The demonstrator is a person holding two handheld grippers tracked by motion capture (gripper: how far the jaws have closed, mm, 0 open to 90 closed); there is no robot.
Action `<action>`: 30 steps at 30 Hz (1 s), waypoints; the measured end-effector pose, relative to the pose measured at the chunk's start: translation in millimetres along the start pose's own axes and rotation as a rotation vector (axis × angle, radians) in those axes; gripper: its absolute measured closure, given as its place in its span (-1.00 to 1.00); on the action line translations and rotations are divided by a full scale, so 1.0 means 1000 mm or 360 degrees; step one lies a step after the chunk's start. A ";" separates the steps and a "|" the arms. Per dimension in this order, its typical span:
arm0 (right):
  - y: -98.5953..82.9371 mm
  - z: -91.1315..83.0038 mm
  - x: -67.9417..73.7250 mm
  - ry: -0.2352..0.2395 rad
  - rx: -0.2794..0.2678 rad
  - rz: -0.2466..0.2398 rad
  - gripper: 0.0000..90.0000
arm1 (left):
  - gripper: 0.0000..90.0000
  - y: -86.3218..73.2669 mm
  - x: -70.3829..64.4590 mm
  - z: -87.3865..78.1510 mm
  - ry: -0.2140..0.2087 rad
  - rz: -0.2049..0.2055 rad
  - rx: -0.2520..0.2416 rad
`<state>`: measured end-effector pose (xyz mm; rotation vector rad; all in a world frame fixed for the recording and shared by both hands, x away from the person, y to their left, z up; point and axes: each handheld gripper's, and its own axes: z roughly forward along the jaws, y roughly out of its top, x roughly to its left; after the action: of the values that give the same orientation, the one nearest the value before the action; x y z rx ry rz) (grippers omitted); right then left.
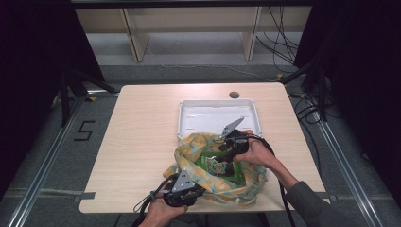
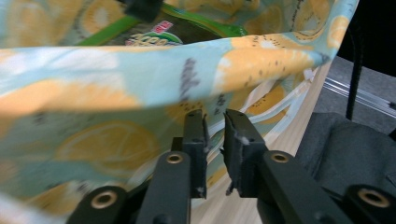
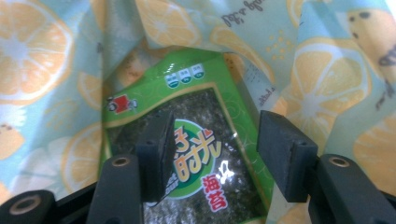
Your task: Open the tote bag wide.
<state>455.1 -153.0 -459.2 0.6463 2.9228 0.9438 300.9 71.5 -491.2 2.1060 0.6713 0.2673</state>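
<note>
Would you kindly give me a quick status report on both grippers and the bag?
Left gripper shut on lemon-print cloth bag rim. Right gripper open above green seaweed packet inside bag. Nothing in the way.

High view: even overhead light on pale wooden counter (image 1: 137,142); surroundings dark, near black at both sides. Shadows soft, short. White plastic tray (image 1: 189,113) bright, slightly washed out. Left gripper view: lemon-print fabric bag (image 2: 116,88) out of focus, blurred close to lens; black background at right. Right gripper view: green foil seaweed packet (image 3: 187,140) moderately sharp, small glare spots on foil; fabric edges soft.
</note>
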 end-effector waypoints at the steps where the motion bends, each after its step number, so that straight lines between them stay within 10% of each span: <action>1: 0.000 0.002 -0.002 -0.0002 0.0008 -0.0002 0.02 | 0.80 0.000 0.000 0.003 -0.0012 0.0009 0.0005; 30: -0.005 0.027 -0.014 0.0118 0.0110 0.0160 -0.02 | 0.99 0.007 0.000 0.044 -0.0035 -0.0072 0.0014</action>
<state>469.1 -147.0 -485.8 0.7850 3.0257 0.8969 322.1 37.7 -510.9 2.0964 0.7077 0.2164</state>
